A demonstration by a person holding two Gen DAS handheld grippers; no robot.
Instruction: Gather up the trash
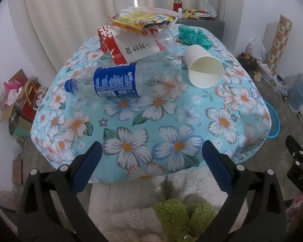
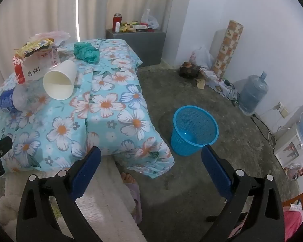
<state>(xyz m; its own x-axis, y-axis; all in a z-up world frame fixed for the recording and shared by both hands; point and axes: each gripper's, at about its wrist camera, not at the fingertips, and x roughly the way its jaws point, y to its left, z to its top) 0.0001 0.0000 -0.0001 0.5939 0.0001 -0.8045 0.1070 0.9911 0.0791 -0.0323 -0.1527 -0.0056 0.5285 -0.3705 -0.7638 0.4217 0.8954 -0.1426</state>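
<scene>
Trash lying on a flower-print table, both grippers spread wide and empty.

A clear bottle (image 1: 119, 80) with a blue label and cap lies on its side near the table's middle, cap toward the left in the left wrist view. Just right of it a white paper cup (image 1: 204, 66) lies tipped over, mouth toward the camera. Behind the bottle sit a red-and-white carton (image 1: 121, 46) and a yellow wrapper (image 1: 139, 20), with a clear plastic cup (image 1: 165, 40) leaning against them; a crumpled teal bag (image 1: 194, 35) lies at the far right. The table (image 1: 171, 121) is draped in a light-blue cloth. The left gripper (image 1: 151, 161) hangs above the near edge, touching nothing. The right gripper (image 2: 151, 165) is off the table's right corner, above the floor. A blue basket (image 2: 194, 131) stands upright on the floor beside the table.
</scene>
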